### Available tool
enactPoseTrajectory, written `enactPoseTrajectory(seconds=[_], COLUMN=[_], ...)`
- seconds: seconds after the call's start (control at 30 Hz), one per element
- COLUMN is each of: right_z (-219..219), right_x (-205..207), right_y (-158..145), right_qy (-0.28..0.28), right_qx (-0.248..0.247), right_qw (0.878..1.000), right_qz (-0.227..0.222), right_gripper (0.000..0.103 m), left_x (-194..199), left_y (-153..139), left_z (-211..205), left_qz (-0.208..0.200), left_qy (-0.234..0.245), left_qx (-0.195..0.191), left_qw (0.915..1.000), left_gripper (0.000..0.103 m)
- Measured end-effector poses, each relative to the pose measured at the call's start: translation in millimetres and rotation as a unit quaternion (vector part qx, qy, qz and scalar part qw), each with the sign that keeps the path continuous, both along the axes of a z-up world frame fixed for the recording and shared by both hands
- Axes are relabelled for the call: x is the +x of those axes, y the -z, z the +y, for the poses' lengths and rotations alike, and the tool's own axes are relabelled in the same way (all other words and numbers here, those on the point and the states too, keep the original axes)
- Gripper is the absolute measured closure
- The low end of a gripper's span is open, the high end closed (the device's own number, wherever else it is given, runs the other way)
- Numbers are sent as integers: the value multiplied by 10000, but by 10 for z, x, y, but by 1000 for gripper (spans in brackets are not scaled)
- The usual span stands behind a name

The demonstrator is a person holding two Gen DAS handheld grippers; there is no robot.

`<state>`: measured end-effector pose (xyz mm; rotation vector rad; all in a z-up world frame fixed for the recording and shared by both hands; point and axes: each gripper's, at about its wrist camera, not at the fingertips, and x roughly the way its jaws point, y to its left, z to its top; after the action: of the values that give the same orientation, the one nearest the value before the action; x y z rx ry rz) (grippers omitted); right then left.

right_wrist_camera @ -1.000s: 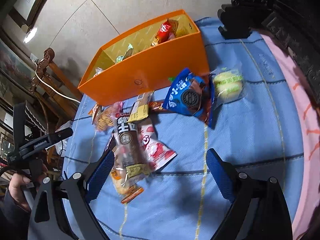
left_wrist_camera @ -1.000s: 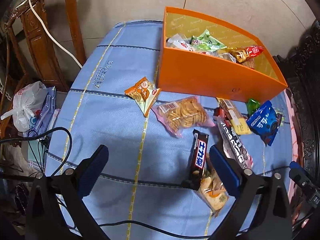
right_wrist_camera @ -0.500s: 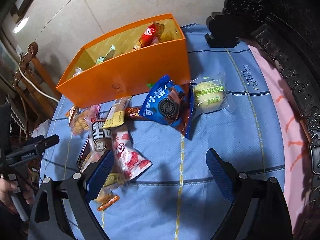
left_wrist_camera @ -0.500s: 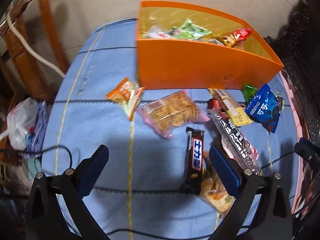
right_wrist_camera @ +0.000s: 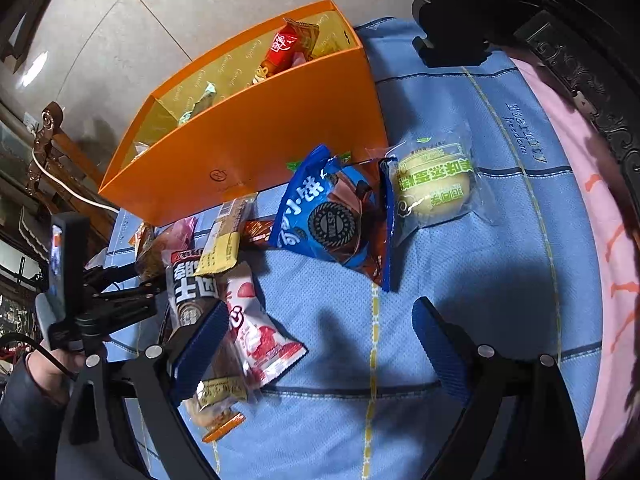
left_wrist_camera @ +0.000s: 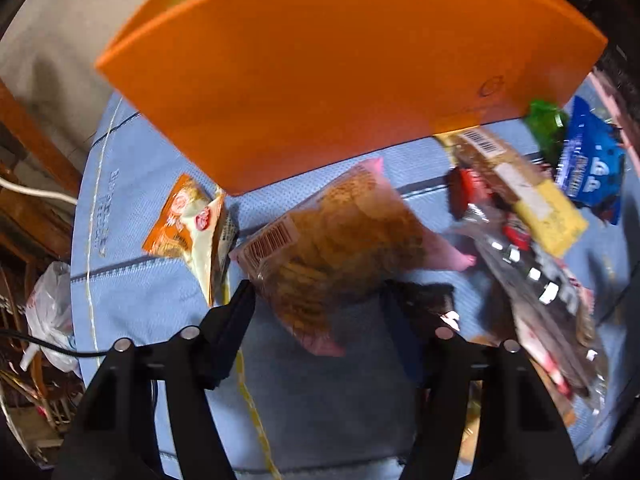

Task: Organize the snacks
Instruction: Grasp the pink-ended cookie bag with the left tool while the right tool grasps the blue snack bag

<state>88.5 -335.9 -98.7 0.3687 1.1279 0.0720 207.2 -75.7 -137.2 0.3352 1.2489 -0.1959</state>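
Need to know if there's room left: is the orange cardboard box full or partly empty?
Partly empty. In the right wrist view the orange cardboard box shows bare yellow lining above a few loose packets, including a red wrapper.

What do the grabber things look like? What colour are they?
Each hand-held gripper is a black frame with two long fingers, blue ribbed pads on their inner faces and round silver bolts at the joints. The right hand-held gripper shows this best. The left hand-held gripper looks the same and has a thin black cable beside it. The hand holding it wears a dark sleeve.
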Motion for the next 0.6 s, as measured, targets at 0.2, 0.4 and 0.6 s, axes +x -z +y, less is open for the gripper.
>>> enactPoseTrajectory(seconds=[0.2,0.4,0.6], right_z=[-42,-33,65], right_x=[78,157,348], right_y=[53,103,221], right_qy=[54,17,163], right_qx=[-119,-166,-329], right_qw=[9999,9998,9990], right_qz=[41,140,235], right_gripper=[10,10,10], left_x=[143,5,-259], left_y=[34,-53,-297], left_z=[15,69,297], left_qz=[-23,-150,-128], left_qy=[45,27,-274], left_qx=[-167,-389,-998], left_qw=[9998,9991,9945], left_gripper=[30,60,62])
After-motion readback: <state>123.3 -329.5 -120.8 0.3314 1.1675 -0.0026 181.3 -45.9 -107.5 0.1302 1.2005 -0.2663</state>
